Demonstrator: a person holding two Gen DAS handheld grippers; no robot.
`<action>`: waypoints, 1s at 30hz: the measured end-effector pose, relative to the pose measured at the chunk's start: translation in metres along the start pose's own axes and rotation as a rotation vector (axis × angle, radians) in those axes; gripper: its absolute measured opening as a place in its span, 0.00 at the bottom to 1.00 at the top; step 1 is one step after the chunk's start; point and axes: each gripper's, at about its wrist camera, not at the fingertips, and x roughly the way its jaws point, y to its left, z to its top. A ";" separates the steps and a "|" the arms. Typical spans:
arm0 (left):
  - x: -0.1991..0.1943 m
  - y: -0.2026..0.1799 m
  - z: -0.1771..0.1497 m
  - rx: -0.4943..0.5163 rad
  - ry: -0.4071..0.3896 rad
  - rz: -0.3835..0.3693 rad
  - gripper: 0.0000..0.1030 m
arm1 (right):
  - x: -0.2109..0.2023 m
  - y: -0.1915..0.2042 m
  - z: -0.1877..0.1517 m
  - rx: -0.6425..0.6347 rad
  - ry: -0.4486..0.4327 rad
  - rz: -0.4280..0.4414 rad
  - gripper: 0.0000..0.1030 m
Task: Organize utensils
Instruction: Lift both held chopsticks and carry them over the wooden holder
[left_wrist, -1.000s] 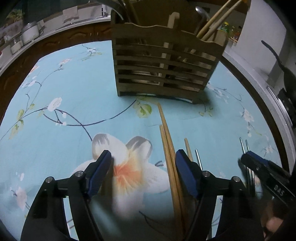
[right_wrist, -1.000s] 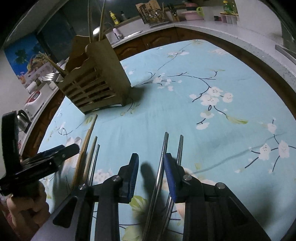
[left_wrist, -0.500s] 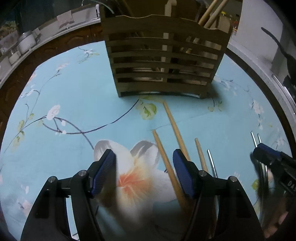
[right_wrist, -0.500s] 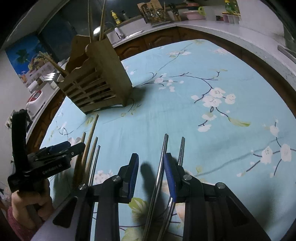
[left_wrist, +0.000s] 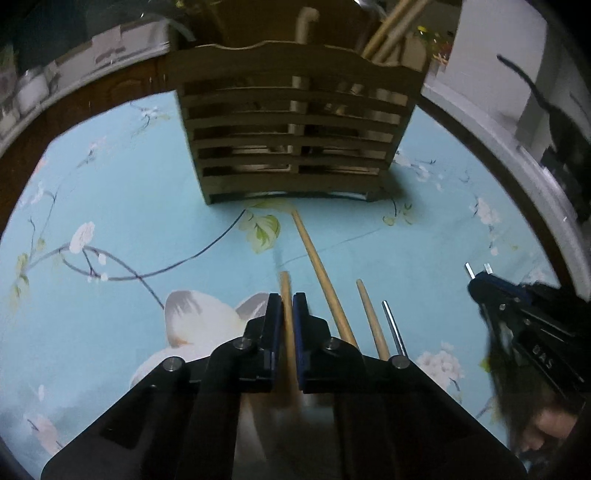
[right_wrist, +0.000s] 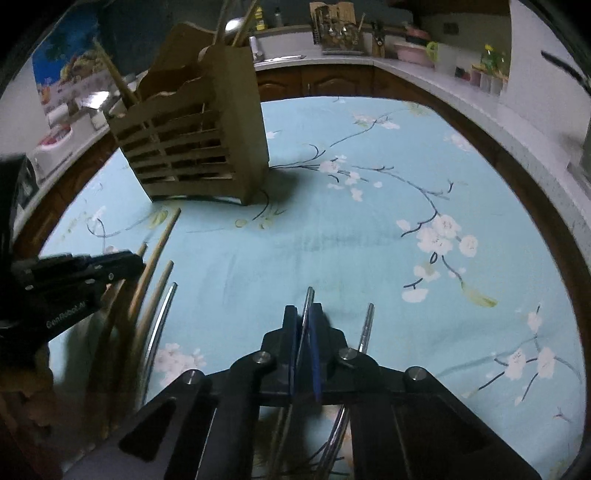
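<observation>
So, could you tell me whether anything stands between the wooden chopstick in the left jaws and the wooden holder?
Nothing visible does. The left gripper has just closed on the wooden chopstick. Between it and the wooden holder there is only bare tablecloth. A longer chopstick lies just to the right, its tip near the holder's base.

Left gripper (left_wrist: 287, 299) jaws just closed, wooden chopstick (left_wrist: 285, 286) clamped between. Two more wooden chopsticks (left_wrist: 320, 266) and metal chopstick (left_wrist: 393, 328) laid right of it. Slatted wooden holder (left_wrist: 295, 129) stood ahead.
</observation>
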 end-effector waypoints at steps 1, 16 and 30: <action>-0.005 0.003 -0.001 -0.013 -0.005 -0.015 0.05 | -0.002 -0.002 0.000 0.023 0.003 0.032 0.05; -0.146 0.017 -0.012 -0.087 -0.235 -0.208 0.05 | -0.119 0.022 0.017 0.048 -0.229 0.201 0.04; -0.216 0.032 -0.004 -0.091 -0.393 -0.226 0.05 | -0.182 0.036 0.054 0.010 -0.412 0.223 0.04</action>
